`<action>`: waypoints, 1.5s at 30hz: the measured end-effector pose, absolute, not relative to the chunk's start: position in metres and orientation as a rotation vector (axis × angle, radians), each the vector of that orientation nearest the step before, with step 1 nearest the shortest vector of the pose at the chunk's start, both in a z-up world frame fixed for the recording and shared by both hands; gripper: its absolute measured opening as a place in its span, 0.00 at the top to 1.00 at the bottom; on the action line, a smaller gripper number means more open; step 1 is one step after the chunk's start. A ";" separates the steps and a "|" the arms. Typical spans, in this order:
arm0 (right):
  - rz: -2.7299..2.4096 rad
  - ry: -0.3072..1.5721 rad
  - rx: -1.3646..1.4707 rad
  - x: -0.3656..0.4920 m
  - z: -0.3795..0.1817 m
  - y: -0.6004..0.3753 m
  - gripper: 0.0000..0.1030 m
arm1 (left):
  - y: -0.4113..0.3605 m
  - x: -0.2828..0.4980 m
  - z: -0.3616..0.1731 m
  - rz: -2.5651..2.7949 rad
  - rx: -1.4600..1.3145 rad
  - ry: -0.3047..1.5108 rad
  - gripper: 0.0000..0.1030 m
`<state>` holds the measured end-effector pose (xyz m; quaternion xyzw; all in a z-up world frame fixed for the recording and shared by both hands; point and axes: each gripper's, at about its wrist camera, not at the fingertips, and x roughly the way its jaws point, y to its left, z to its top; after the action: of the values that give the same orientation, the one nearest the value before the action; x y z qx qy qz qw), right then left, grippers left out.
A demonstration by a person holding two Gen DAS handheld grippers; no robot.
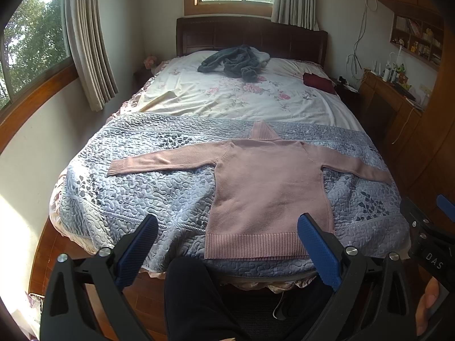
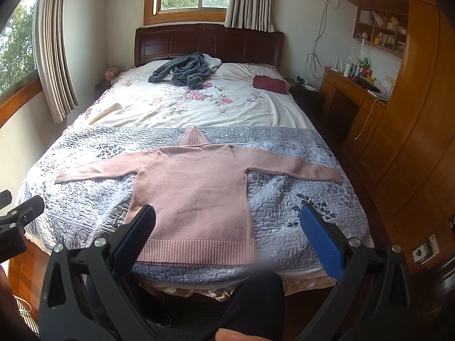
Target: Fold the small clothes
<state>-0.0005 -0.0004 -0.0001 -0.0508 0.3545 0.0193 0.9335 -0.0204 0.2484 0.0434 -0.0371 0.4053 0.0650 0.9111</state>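
Hovering | both grippers (image 1: 227,241) (image 2: 227,227) spread | sweater (image 2: 193,199) hem at quilt (image 2: 284,199) edge

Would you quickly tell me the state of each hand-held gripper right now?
Left hand-held gripper: open, holding nothing.
Right hand-held gripper: open, holding nothing.

In the left wrist view, white letters "DAS" stand on the black body of the right hand-held gripper (image 1: 430,258), at about four o'clock; no other lettering in either view can be read
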 end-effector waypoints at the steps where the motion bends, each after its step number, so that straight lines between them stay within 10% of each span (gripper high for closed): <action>1: 0.040 0.725 -0.103 0.001 -0.001 0.001 0.03 | 0.249 -0.019 0.044 0.134 -0.077 0.835 0.04; 45: 0.038 0.706 -0.095 -0.002 0.007 0.000 0.03 | 0.254 -0.027 0.052 0.146 -0.082 0.803 0.04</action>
<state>-0.0024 0.0001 0.0070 -0.0465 0.3455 0.0184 0.9371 -0.0271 0.2542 0.0523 -0.0400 0.3906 0.0708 0.9170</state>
